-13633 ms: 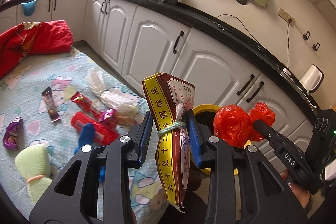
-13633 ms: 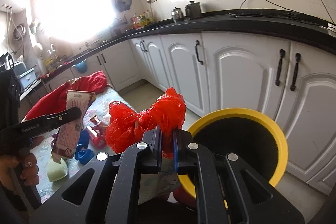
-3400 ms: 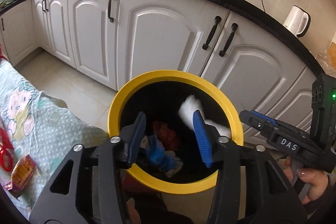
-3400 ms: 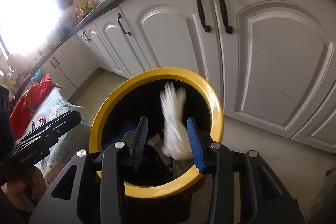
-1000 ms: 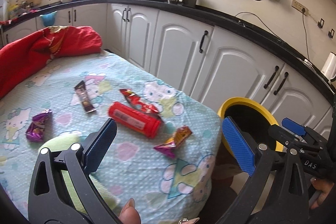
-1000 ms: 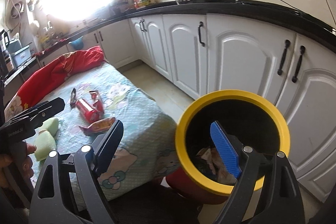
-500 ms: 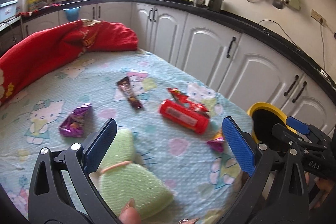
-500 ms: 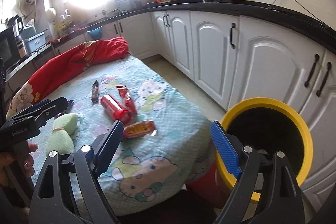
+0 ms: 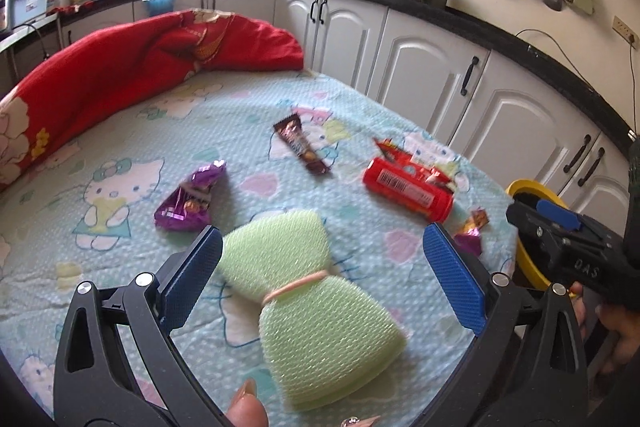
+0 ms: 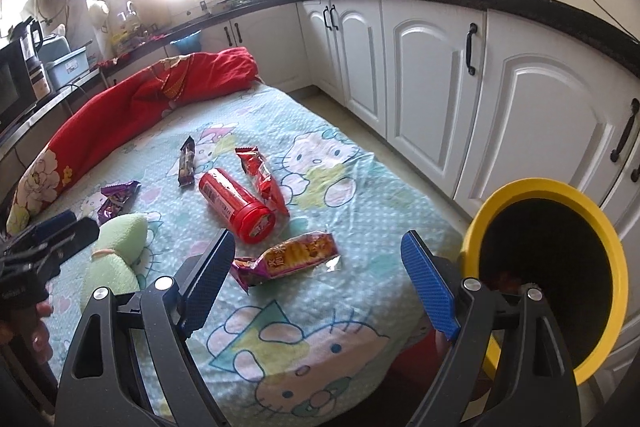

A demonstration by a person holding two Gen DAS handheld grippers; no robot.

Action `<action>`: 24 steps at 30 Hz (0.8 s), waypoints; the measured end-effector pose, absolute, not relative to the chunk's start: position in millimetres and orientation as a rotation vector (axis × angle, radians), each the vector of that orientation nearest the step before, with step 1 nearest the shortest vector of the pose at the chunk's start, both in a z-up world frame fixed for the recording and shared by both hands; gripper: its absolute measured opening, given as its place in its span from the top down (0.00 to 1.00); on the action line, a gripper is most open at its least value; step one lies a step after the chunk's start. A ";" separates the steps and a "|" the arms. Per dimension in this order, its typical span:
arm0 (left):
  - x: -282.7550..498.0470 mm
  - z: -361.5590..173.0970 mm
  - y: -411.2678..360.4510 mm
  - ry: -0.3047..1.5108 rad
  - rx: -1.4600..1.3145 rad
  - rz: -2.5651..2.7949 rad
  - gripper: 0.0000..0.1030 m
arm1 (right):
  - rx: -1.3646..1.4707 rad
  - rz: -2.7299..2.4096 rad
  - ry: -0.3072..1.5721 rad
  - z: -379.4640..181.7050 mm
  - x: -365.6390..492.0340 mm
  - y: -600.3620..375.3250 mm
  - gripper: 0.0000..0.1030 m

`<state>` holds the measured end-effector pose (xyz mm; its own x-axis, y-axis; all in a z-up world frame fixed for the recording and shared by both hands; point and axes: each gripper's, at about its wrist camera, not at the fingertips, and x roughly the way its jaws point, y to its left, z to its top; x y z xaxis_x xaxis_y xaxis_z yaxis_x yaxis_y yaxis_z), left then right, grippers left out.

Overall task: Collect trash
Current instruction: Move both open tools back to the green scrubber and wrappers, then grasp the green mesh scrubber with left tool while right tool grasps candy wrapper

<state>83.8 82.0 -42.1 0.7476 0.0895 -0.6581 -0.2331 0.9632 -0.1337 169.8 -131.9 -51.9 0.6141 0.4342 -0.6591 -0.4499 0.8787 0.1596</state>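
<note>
My left gripper is wide open over a green mesh sponge bundle tied with a rubber band, which lies between its jaws on the Hello Kitty bedspread. My right gripper is wide open above an orange-purple snack packet. A red canister, a red wrapper, a brown bar wrapper and a purple wrapper lie on the spread. The yellow-rimmed bin stands at the bed's right corner.
A red quilt is bunched along the far side of the bed. White kitchen cabinets under a black counter run behind the bed and bin. The bin also shows in the left wrist view.
Both grippers have swung from the bin toward the bed. The left one has closed in over the green sponge bundle; the right one now hangs over the snack packet.
</note>
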 end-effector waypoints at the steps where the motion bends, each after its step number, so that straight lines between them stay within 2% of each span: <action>1: 83.4 -45.1 82.2 0.714 -0.217 0.178 0.11 | -0.020 0.511 0.759 -53.4 171.5 -130.7 0.20; 11: 88.1 -66.3 90.6 0.777 -0.295 0.193 0.11 | -0.010 0.509 0.873 -85.8 199.1 -114.0 0.21; 17: 93.1 -78.7 88.3 0.809 -0.318 0.203 0.11 | -0.017 0.511 0.868 -93.7 196.1 -116.5 0.32; 22: 94.6 -91.4 83.9 0.844 -0.306 0.213 0.11 | -0.022 0.532 0.857 -93.8 190.5 -122.3 0.50; 24: 94.0 -91.1 84.2 0.841 -0.304 0.214 0.15 | -0.026 0.534 0.851 -93.9 188.6 -123.0 0.52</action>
<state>94.0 84.2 -91.1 0.6494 0.0665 -0.7575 -0.3045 0.9356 -0.1788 188.6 -123.0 -93.9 0.5360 0.4387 -0.7213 -0.4588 0.8685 0.1873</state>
